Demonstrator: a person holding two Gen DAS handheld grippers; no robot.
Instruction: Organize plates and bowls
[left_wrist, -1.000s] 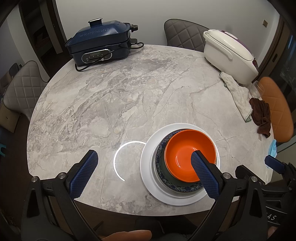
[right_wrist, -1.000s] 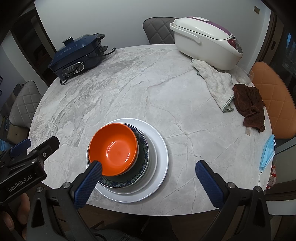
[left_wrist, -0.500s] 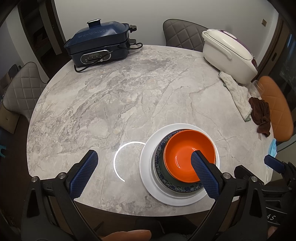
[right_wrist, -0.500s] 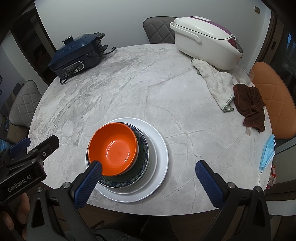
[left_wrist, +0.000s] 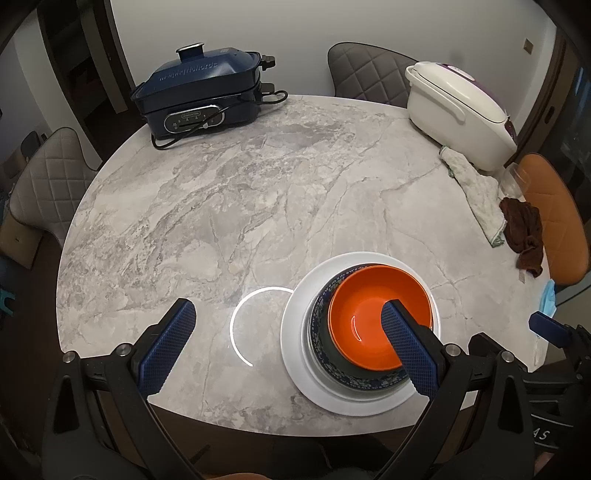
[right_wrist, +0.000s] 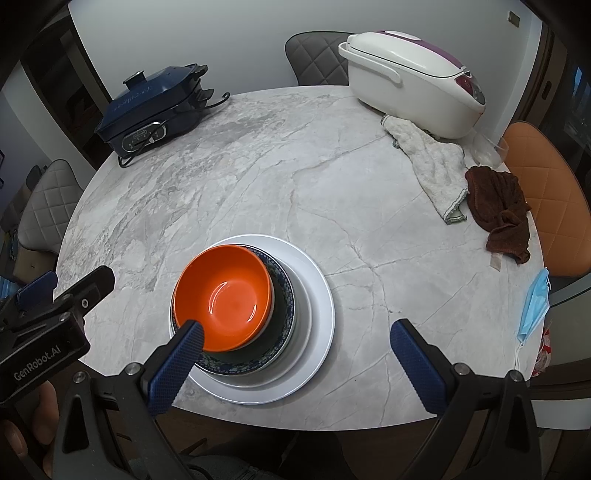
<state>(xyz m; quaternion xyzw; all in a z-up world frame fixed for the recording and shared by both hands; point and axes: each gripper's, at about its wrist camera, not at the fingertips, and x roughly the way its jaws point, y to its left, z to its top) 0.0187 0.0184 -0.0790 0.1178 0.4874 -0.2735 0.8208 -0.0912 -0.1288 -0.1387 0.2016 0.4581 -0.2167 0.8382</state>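
A stack stands near the front edge of the round marble table (left_wrist: 258, 192): an orange bowl (left_wrist: 369, 306) (right_wrist: 225, 295) inside a dark blue patterned bowl (left_wrist: 321, 350) (right_wrist: 284, 306), on a small white plate (right_wrist: 304, 325), on a large white plate (left_wrist: 295, 343) (right_wrist: 325, 306). My left gripper (left_wrist: 286, 338) is open and empty above the front edge, left of the stack, its right finger in front of the orange bowl. My right gripper (right_wrist: 299, 354) is open and empty, over the stack's right front.
A dark blue electric cooker (left_wrist: 199, 99) (right_wrist: 147, 110) sits at the back left, a white cooker (left_wrist: 458, 110) (right_wrist: 410, 81) at the back right. A white cloth (right_wrist: 432, 166), a brown cloth (right_wrist: 498, 214) and a face mask (right_wrist: 533, 302) lie at the right edge. Chairs surround the table.
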